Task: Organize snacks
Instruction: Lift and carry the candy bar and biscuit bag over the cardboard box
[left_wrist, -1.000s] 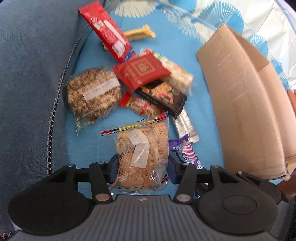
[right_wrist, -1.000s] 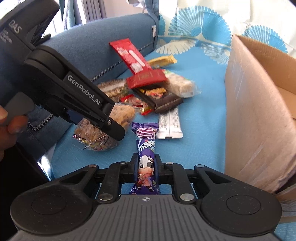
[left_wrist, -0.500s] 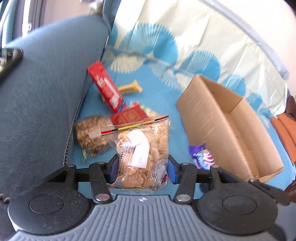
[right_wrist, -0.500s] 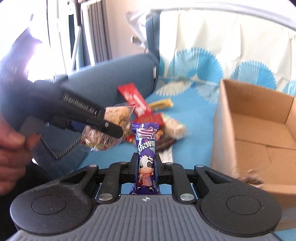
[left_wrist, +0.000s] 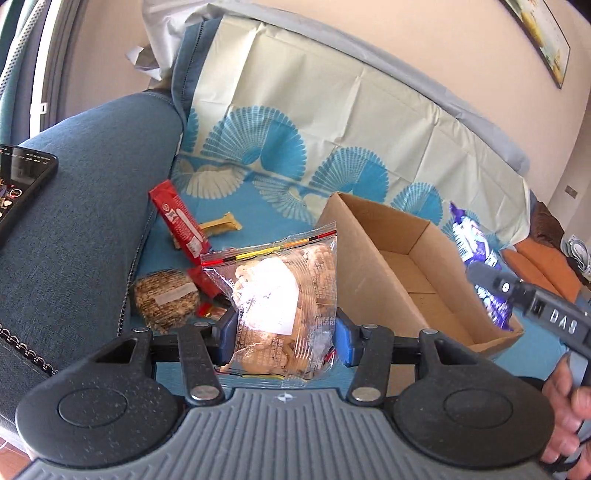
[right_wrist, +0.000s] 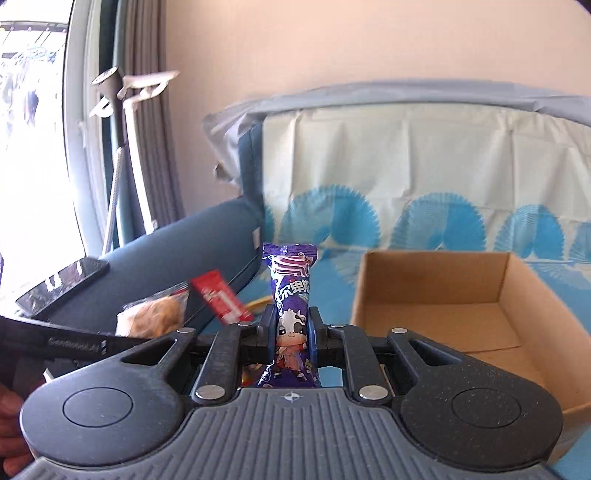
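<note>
The left gripper (left_wrist: 282, 334) clamps a clear zip bag of biscuits (left_wrist: 280, 299) upright, tilted downward and held clear of the sofa seat, just left of the open cardboard box (left_wrist: 373, 266). The right gripper (right_wrist: 291, 341) pinches a purple candy wrapper (right_wrist: 291, 295) upright between nearly closed fingers, raised at the box's near side and pointing slightly down; a hand (left_wrist: 567, 413) grips its handle. Left of the box, on the seat, lie a red packet (left_wrist: 177, 221), a yellow bar (left_wrist: 221, 225) and a bag of grain snacks (left_wrist: 164, 301).
</note>
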